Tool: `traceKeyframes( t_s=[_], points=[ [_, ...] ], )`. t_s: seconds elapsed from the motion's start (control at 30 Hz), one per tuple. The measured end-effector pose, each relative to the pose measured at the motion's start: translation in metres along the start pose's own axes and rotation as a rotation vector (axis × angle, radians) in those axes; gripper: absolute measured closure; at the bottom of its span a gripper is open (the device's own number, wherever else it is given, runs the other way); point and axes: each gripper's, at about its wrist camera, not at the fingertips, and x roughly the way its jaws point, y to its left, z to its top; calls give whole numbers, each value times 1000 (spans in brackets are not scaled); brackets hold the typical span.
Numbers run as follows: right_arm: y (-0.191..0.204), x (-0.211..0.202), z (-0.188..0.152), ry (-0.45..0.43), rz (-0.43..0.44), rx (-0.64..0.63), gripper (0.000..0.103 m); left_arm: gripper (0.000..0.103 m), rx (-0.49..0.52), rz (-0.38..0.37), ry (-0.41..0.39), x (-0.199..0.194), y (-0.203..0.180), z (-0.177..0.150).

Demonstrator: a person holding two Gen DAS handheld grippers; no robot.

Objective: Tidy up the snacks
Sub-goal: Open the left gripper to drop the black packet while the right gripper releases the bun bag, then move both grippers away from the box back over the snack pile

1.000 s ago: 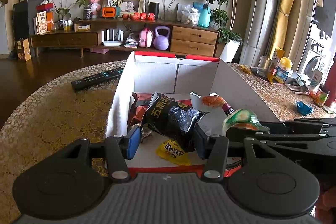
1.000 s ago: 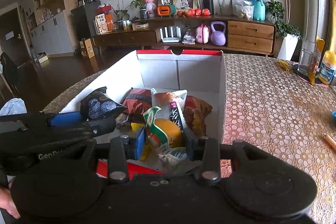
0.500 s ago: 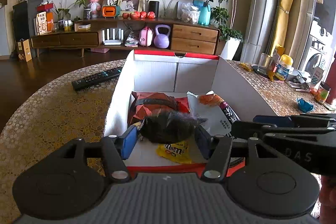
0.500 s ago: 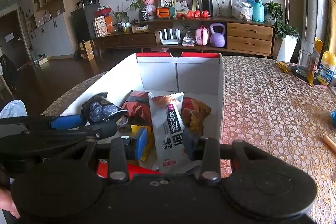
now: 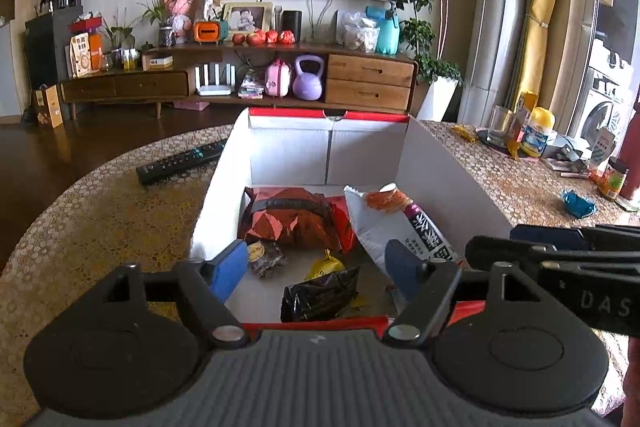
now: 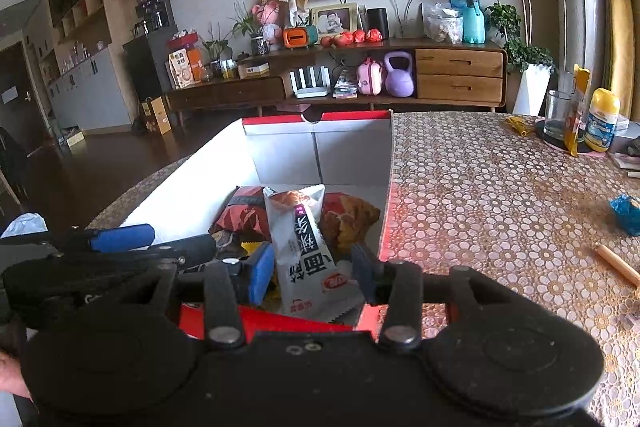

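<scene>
1. White cardboard box with a red rim [image 5: 436, 167] sits open-topped on a round table with a gold lace-pattern cloth [image 5: 80, 211]; all the snacks seen are inside it.
2. Left gripper [image 5: 316, 267] hangs over the near end of the box, jaws opening, blue pads [image 5: 228, 267] wide apart and pressing on nothing.
3. Crinkled black foil snack bag [image 5: 320, 293] lies loose on the box floor, below and between the left pads, touching neither (it lies against the near red wall).
4. Small yellow candy packet [image 5: 326, 263] lies just behind the black bag, partly under it.
5. Small dark round-label packet [image 5: 266, 257] sits just beside the left pad.
6. Red-and-black chip bag [image 5: 292, 215] lies farther back in the box on the left side.
7. White snack packet with black lettering and a purple stripe [image 6: 304, 239] lies lengthwise in the right half of the box, overlapping an orange-red snack bag [image 6: 352, 219] beside the right wall.
8. Right gripper [image 6: 314, 267] has its jaws opening; the white packet is between the pads but they do not clamp it (gaps show on both sides).
9. Black remote control [image 5: 182, 163] lies on the cloth left of the box, apart from it.
10. Clear glass [image 6: 558, 113] and a yellow-capped bottle [image 6: 602, 125] stand at the far right of the table, well apart from the box.
</scene>
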Motion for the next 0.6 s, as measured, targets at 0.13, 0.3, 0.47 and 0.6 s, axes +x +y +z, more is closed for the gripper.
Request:
traceKeyframes(
  t_s=[0.13,0.3,0.47,0.6],
  points=[
    [1,-11,-2,-25,2,-9,53,23,6,2,-23,-6,-5,2],
    [-4,-25,-2,-66,-34,2,43,21,9,-9,-52,-13,-13,7],
    [-24,-35,-5,-88,-82,45,38,16,34,-37,-81,-17,-28,10],
    [-40,-42,-13,-97,-141,73,27,16,54,-74,-100,-20,-41,10]
  ],
)
